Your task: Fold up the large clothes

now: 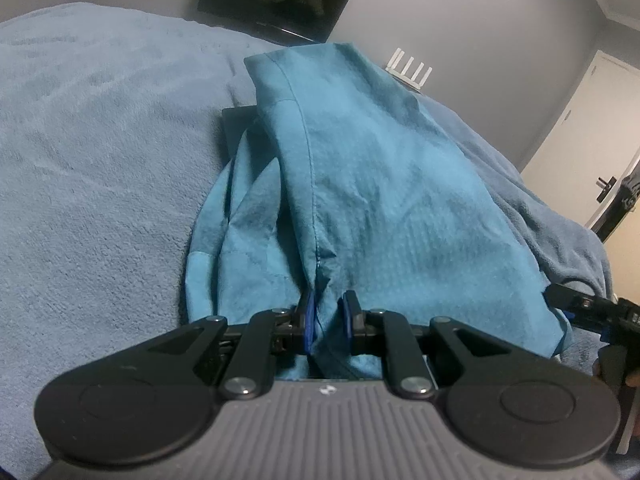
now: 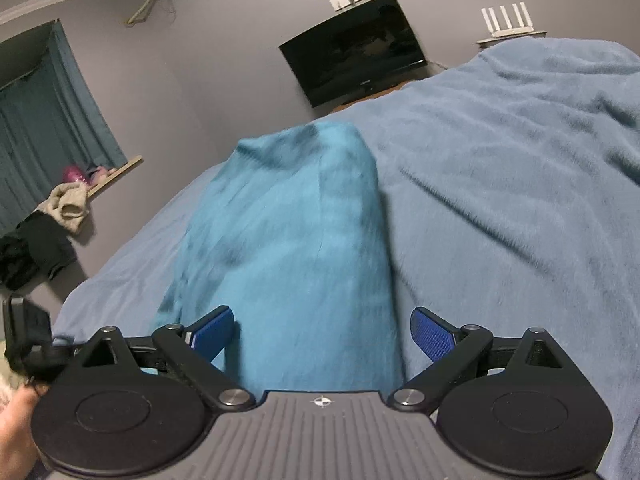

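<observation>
Left hand-held gripper (image 1: 328,320): pinching a seam fold of the teal garment (image 1: 360,184), pads nearly together.
Right hand-held gripper (image 2: 322,336): standing wide apart, straddling cloth, gripping nothing.
Garment: lying bunched lengthwise on the blue bed blanket (image 1: 100,160).
Handling: seeming light, limp, crease-prone; hems and seams are offering firmest hold.

Bed (image 1: 100,160) open left of teal garment (image 1: 360,168); dark flat item (image 1: 234,132) just beside garment; wall, TV (image 2: 352,56) beyond.
</observation>
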`<state>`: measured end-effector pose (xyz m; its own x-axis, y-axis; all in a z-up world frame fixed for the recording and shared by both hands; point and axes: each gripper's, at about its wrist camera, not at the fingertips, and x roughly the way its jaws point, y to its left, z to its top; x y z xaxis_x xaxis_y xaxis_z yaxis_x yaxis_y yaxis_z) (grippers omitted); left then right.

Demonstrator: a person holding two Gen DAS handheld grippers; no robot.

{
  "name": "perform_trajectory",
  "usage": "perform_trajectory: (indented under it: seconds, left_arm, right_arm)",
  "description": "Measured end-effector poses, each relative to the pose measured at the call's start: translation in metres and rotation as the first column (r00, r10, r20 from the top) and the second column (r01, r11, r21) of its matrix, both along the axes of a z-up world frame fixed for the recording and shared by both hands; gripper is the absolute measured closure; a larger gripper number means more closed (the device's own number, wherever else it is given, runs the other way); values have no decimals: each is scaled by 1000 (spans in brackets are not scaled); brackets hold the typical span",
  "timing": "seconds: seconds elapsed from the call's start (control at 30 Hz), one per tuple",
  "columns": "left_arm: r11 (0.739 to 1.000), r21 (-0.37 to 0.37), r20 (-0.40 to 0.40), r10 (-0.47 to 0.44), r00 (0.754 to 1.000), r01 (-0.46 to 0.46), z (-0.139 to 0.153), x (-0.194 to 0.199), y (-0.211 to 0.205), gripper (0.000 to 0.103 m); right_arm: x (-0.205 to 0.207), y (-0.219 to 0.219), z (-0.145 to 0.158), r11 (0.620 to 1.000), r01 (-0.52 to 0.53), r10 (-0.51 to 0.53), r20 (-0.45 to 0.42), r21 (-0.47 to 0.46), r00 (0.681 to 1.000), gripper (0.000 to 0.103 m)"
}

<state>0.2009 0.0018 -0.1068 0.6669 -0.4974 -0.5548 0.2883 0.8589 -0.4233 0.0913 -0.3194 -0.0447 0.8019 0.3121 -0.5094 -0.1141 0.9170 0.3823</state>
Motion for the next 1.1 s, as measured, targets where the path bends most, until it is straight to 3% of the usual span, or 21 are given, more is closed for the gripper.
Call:
perform_trajectory:
  seconds: [0.07, 0.27, 0.43, 0.53, 0.67, 0.77, 0.87, 0.97, 1.1]
  left_arm:
    - [1000, 16, 6, 8, 1000, -8, 0, -1, -1, 92]
    - [998, 54, 10, 40, 999, -40, -5, 3, 2, 92]
    - [998, 50, 9, 35, 999, -36, -5, 4, 4, 92]
    - [999, 13, 2, 37, 999, -37, -4, 4, 8, 92]
    - [995, -97, -50, -6, 999, 1, 1, -4, 23, 90]
    - [989, -135, -84, -66, 994, 54, 4, -14, 32, 75]
    - [982, -167, -130, -109, 985, 86, 1, -18, 37, 70]
    - [975, -198, -187, -135, 973, 97, -7, -17, 37, 69]
    - [964, -253, -243, -145, 959, 82, -12, -18, 45, 69]
  right_arm:
    - [-3, 7, -10, 1000, 3, -3, -11, 17, 1000, 15]
    - [28, 24, -38, 998, 44, -45, -18, -49, 999, 13]
    - [14, 22, -33, 998, 54, -55, -33, -37, 998, 13]
    - [-9, 23, -23, 998, 41, -40, 5, -54, 999, 14]
    - [-36, 22, -10, 997, 18, -15, 40, -82, 999, 14]
    - [-57, 33, -5, 976, -2, 14, 52, -216, 999, 14]
    - [-63, 47, -14, 931, -30, 34, 5, -364, 999, 14]
    - [-53, 55, -23, 912, -27, 25, -11, -408, 1000, 17]
    - [-45, 72, -36, 852, -16, 32, 22, -523, 999, 24]
